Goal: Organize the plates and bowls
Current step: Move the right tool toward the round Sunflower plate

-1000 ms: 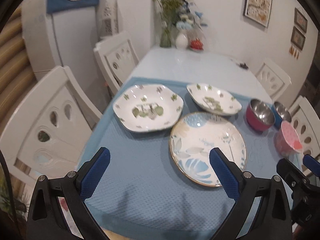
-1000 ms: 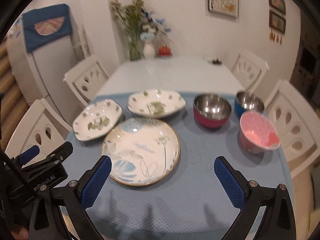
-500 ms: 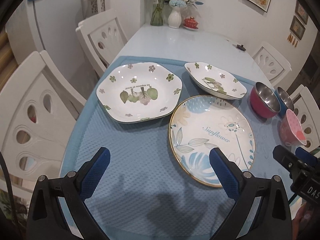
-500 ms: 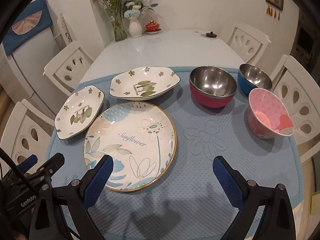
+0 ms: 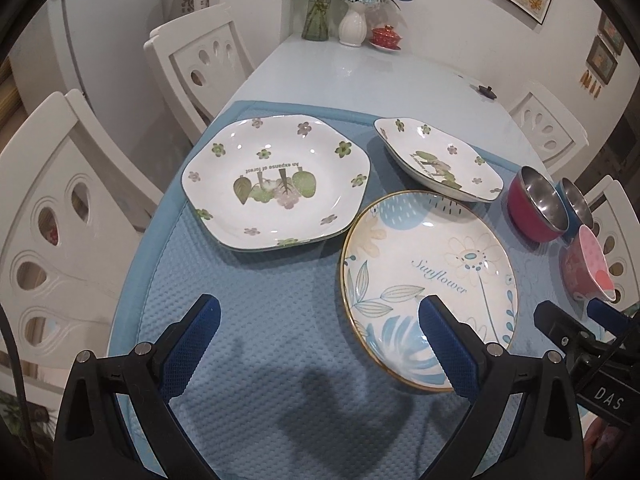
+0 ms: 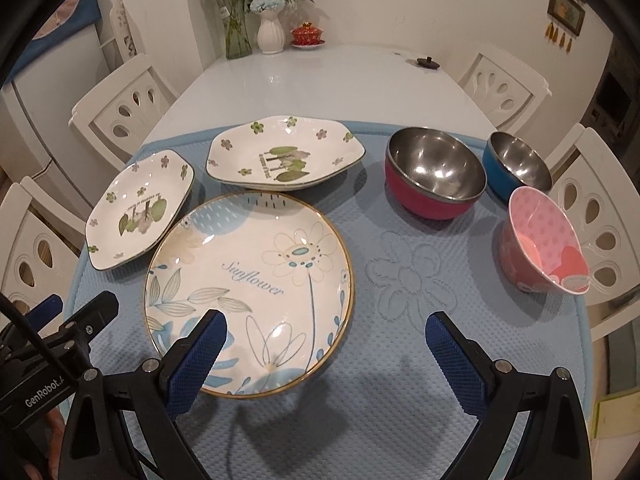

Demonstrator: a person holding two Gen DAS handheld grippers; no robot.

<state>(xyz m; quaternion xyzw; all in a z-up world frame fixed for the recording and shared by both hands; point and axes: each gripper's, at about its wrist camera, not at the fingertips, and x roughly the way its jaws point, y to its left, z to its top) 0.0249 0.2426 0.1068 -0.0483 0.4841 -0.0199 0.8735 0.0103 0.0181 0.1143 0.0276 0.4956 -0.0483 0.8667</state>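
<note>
On a blue mat (image 5: pixel 260 320) lie a round "Sunflower" plate (image 5: pixel 430 276) (image 6: pixel 248 280) and two white hexagonal flowered plates, one to the left (image 5: pixel 276 184) (image 6: pixel 138 210) and one behind (image 5: pixel 438 160) (image 6: pixel 284 158). To the right stand a red steel bowl (image 6: pixel 434 174) (image 5: pixel 538 204), a blue steel bowl (image 6: pixel 516 166) (image 5: pixel 574 204) and a pink bowl (image 6: pixel 542 240) (image 5: pixel 586 264). My left gripper (image 5: pixel 316 324) is open and empty, above the mat near the Sunflower plate's left edge. My right gripper (image 6: pixel 324 338) is open and empty over that plate's near right edge.
A white table (image 6: pixel 320 84) extends behind the mat, with a glass vase (image 6: pixel 236 28), a white vase (image 6: pixel 271 34), a red lidded cup (image 6: pixel 307 35) and a small dark lid (image 6: pixel 427 62). White chairs stand on the left (image 5: pixel 200 64) and right (image 6: pixel 504 84).
Both grippers have moved forward and down toward the mat; the plates and bowls look larger and closer. Nothing on the table has moved. Both grippers stay open.
</note>
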